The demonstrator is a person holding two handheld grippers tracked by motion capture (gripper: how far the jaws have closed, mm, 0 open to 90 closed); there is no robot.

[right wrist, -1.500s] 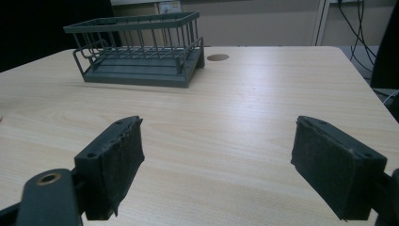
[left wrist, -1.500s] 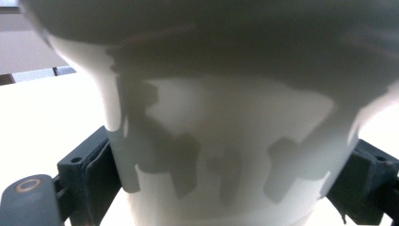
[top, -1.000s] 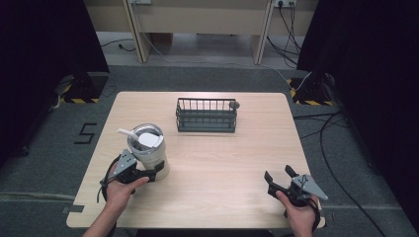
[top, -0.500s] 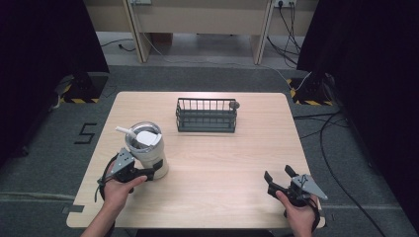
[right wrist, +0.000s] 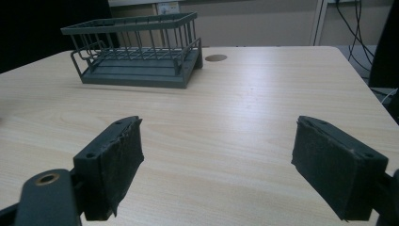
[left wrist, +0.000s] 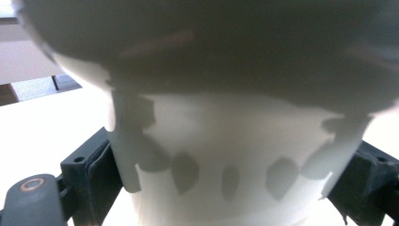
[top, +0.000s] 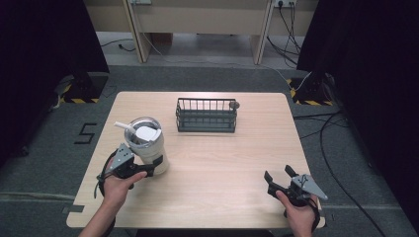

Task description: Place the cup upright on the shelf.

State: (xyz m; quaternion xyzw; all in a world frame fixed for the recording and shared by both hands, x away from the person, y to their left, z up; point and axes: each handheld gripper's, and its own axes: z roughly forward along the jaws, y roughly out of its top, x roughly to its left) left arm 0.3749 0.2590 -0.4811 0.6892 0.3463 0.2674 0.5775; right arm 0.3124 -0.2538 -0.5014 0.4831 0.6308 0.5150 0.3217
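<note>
Tumbler (top: 146, 144) unlabelled, clamped in left gripper (top: 141, 169) jaws; right gripper (top: 279, 180) jaws apart

In the left gripper view the cup (left wrist: 221, 155) sits so close that it is blurred, and the top and bottom edges of the frame cut off its rim and base. It hides the inner faces of both jaws at lower left and lower right, so contact with its wall cannot be judged there.

In the high view the left gripper (top: 148, 168), at lower left, covers the cup's lower side, and the bottom edge cuts both forearms.

In the right gripper view the bottom edge cuts the right gripper (right wrist: 216, 165) below its jaws, and the table's (right wrist: 263, 108) left part runs off the frame.

The small disc (top: 234, 104) beside the basket (top: 206, 115) is too small to identify.
</note>
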